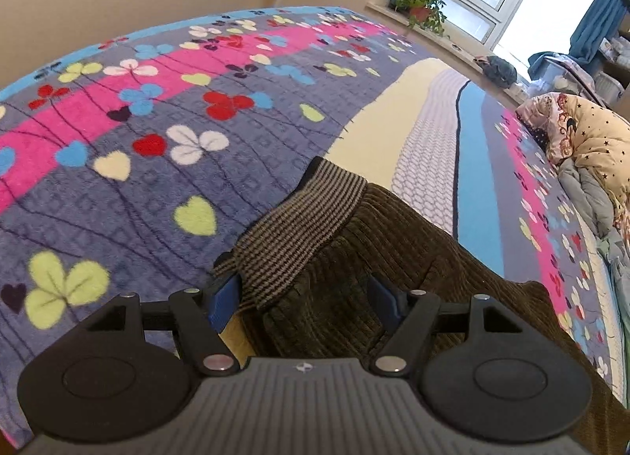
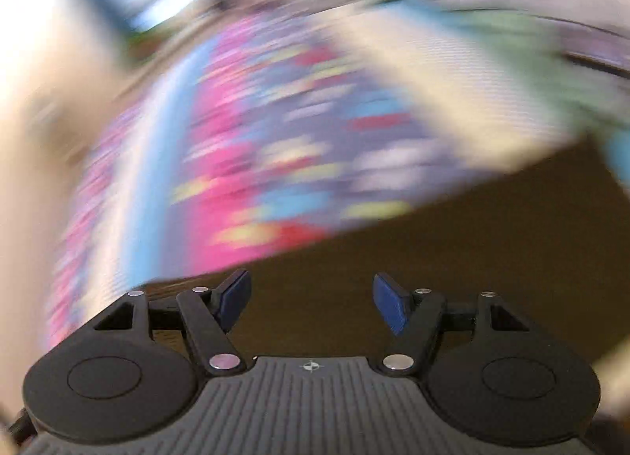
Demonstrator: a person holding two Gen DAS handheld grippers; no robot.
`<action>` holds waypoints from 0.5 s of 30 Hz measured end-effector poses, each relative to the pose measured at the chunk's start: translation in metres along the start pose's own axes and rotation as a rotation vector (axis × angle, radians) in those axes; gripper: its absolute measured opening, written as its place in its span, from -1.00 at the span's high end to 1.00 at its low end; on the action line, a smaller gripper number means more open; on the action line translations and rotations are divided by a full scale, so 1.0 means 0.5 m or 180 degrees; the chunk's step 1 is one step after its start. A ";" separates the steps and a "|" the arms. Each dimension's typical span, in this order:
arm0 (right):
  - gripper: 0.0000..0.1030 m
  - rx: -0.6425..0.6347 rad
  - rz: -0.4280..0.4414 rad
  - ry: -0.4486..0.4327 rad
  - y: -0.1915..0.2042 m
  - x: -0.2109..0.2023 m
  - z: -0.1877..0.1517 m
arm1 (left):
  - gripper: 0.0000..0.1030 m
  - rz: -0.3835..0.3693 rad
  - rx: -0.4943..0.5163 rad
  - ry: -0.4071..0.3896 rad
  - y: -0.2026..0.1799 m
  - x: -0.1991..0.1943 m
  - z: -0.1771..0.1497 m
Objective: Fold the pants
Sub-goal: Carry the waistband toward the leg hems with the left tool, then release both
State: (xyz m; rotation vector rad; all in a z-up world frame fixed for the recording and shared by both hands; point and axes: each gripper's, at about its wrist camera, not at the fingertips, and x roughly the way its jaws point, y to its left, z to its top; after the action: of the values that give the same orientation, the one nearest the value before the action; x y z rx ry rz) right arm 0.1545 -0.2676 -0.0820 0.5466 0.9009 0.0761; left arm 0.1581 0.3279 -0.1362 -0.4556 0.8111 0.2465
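Brown corduroy pants point(image 1: 354, 258) on flowered bedspread point(image 1: 138, 187), striped ribbed cuff point(image 1: 299, 226) between spread left gripper point(image 1: 307, 303). Right gripper point(image 2: 311, 303) spread too, blurred, above brown cloth. Best: close on 1 cuff edge, lift evenly, avoid bunching.

Pants point(image 1: 393, 258): dk olive-brown corduroy, striped brown/grey cuff. Blanket point(image 1: 138, 179): purple, pink band, multicolour clovers.

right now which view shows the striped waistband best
Left wrist view: the striped waistband is sharp, lying between the left gripper's open fingers. Right wrist view is motion-blurred; only brown pants fabric shows, no stripes.
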 end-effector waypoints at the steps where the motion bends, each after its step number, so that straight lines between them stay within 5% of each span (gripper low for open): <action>1: -0.38 -0.0168 0.0127 0.0139 0.069 0.056 0.020 | -0.46 -0.0028 0.0007 0.0018 -0.002 0.005 -0.003; 5: -0.37 -0.0585 0.0280 0.0561 0.267 0.263 0.055 | -0.46 -0.0060 0.0059 0.0029 -0.006 0.019 -0.016; 11: -0.16 -0.0825 0.0069 0.1310 0.379 0.479 0.023 | -0.46 -0.0206 -0.0076 0.0019 0.013 0.016 -0.018; 13: 0.70 -0.1203 -0.0180 0.1370 0.409 0.495 -0.010 | -0.46 -0.0266 -0.0140 0.0029 0.021 0.016 -0.014; 15: 0.85 -0.1528 -0.0277 0.1187 0.427 0.491 -0.025 | -0.46 -0.0322 -0.0194 0.0014 0.026 0.014 -0.009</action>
State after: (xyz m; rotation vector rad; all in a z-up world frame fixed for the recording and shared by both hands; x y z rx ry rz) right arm 0.3333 -0.0078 -0.1629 0.0418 1.2209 0.3146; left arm 0.1549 0.3376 -0.1481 -0.5532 0.7840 0.1768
